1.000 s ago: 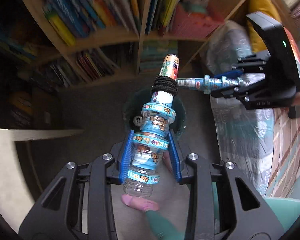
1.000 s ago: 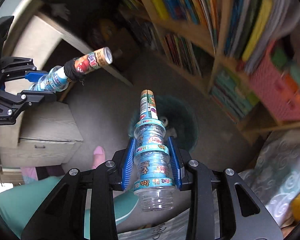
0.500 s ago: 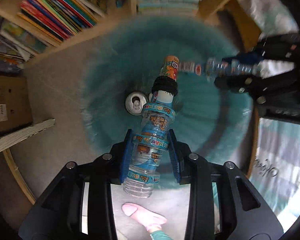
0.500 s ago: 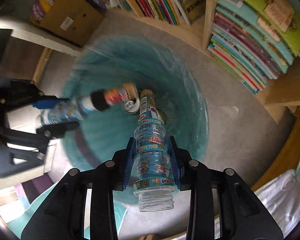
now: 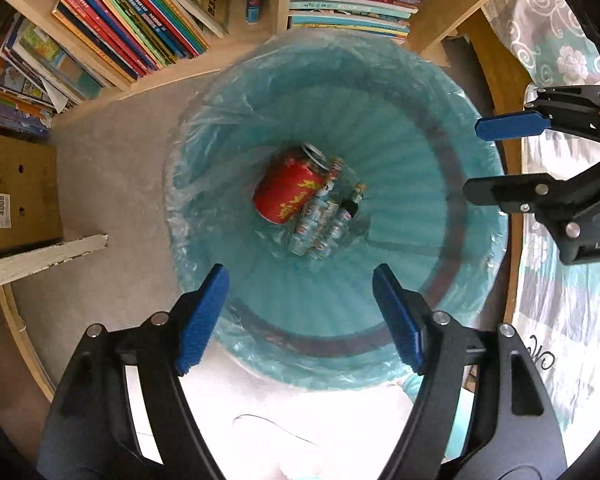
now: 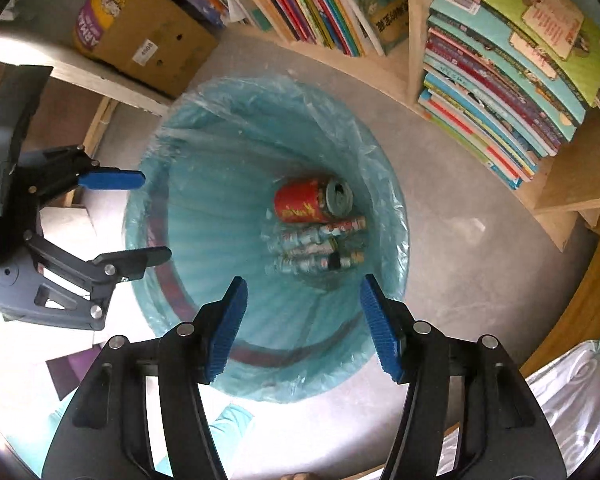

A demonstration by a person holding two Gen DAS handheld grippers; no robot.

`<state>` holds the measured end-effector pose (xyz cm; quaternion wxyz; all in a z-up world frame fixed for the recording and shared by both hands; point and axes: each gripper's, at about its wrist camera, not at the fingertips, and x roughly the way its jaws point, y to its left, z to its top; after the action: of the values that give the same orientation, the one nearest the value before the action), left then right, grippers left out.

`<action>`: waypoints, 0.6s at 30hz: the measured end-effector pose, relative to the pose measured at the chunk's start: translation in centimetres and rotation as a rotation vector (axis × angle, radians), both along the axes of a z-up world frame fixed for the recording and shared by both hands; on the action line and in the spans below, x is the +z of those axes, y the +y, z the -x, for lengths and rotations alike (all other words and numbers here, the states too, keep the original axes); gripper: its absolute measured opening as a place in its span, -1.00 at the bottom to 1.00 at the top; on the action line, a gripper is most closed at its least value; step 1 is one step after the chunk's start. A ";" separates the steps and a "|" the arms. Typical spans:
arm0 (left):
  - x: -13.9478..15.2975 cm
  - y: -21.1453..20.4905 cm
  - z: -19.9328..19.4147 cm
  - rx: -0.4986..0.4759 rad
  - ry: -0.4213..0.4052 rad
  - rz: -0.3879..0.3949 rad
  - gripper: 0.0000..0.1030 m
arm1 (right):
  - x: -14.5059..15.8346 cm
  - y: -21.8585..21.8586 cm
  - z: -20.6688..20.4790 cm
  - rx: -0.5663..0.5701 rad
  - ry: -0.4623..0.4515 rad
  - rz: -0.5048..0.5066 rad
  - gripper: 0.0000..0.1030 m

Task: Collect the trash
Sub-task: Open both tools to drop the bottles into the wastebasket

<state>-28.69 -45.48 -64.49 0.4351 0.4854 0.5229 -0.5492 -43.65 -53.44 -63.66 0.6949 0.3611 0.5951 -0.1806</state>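
A round trash bin (image 5: 476, 184) lined with a teal plastic bag (image 6: 384, 184) stands on the floor below both grippers. At its bottom lie a red can (image 5: 286, 192) and several small plastic bottles (image 5: 320, 224) with blue labels; the can (image 6: 306, 202) and bottles (image 6: 316, 248) also show in the right wrist view. My left gripper (image 5: 302, 316) is open and empty above the bin's near rim. My right gripper (image 6: 302, 324) is open and empty above the bin too. Each gripper shows in the other's view, the right (image 5: 500, 160) and the left (image 6: 140, 220).
A wooden bookshelf full of books (image 5: 140, 28) stands behind the bin. A cardboard box (image 5: 16, 196) sits on the floor to the left. A bed with patterned sheets (image 5: 560, 280) lies to the right. A white board edge (image 5: 40, 256) juts in at left.
Both grippers moved over the bin, opened and let go of their bottles. The bottles now lie at the bottom of the bin beside the can.
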 end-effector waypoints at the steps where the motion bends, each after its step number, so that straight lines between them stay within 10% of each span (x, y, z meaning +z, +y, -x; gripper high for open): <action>1: 0.3 0.0 0.2 -0.001 -0.002 0.004 0.39 | 0.3 0.1 0.1 0.002 -0.003 -0.004 0.15; 10: 5.9 1.9 0.4 0.041 0.024 0.031 0.56 | 5.6 1.3 1.1 -0.020 -0.047 -0.010 0.16; 18: 18.0 3.4 -0.6 0.106 0.050 0.120 0.73 | 18.7 0.9 1.8 -0.038 -0.187 0.042 0.43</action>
<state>-28.13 -42.08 -46.46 0.4785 0.4163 0.5249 -0.5677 -45.41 -52.58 -44.96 0.7515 0.3728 0.5166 -0.1716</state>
